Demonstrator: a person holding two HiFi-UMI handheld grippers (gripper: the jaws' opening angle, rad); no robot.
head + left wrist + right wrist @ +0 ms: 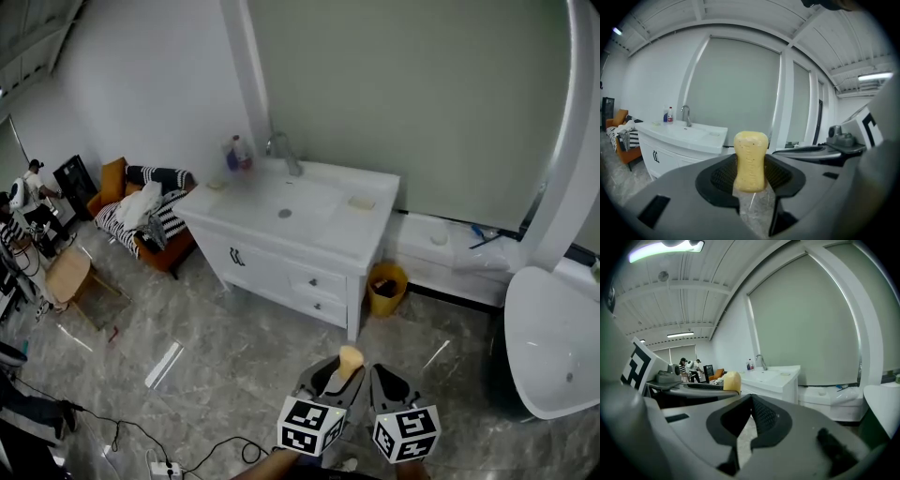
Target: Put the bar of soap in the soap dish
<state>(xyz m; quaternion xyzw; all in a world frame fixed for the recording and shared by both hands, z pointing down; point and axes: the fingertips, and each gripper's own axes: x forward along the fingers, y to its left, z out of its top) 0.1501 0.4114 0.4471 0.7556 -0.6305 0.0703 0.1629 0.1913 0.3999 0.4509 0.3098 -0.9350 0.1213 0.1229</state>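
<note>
Left hand-held gripper (342, 373) pinches the yellow bar of soap (750, 161) upright. Right hand-held gripper (751, 401) sits closed, empty, just beside it. Soap dish (361, 202) lies on far tabletop (328, 230).

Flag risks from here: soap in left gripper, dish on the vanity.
1. The left gripper pinches the soap bar by one end, much of it sticking out past the jaws; it could pivot or slip on the way.
2. What looks like the soap dish sits near the vanity edge, beside the sink; a sloppy release may drop the soap off it.
</note>
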